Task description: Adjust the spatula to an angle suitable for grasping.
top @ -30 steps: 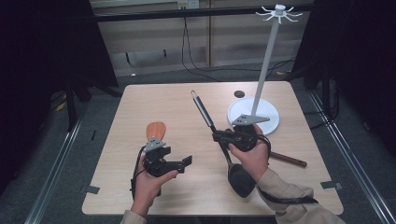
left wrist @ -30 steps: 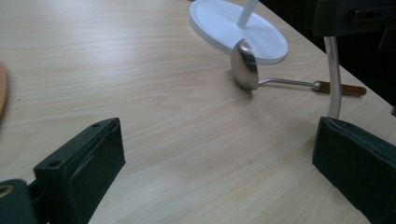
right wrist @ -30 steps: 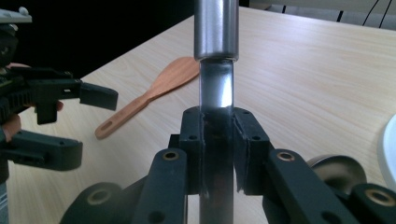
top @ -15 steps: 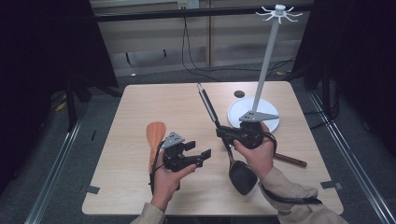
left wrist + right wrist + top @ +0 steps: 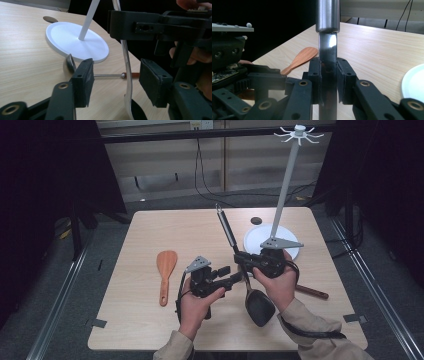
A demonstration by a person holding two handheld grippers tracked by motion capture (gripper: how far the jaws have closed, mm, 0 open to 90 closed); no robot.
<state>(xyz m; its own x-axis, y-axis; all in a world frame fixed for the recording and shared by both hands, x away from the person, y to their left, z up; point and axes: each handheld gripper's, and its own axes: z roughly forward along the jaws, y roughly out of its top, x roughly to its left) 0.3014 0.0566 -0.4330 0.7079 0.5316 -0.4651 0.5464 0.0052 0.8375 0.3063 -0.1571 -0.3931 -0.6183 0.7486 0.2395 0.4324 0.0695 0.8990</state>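
Observation:
A long utensil [image 5: 227, 230] with a steel handle and a black head [image 5: 260, 307] tilts up from the table's middle. My right gripper [image 5: 245, 260] is shut on its shaft [image 5: 328, 47], seen up close with the right gripper [image 5: 328, 72] clamping the metal. My left gripper [image 5: 234, 277] reaches in from the left, open. In the left gripper view the shaft [image 5: 127, 65] stands between the spread pads [image 5: 83, 75] of the left gripper [image 5: 118, 77], touching neither. The right gripper's body [image 5: 160, 25] fills the upper right there.
A white stand base [image 5: 255, 240] with a tall pole [image 5: 285, 190] and hooks on top sits at the back right. A wooden spatula [image 5: 165, 267] lies left of my left hand. A brown-handled utensil [image 5: 312, 292] lies at the right, and a small dark disc [image 5: 256, 220] behind.
My left gripper has swung right, away from the wooden spatula, and its open jaws now straddle the utensil's shaft. The right gripper holds the utensil much as before.

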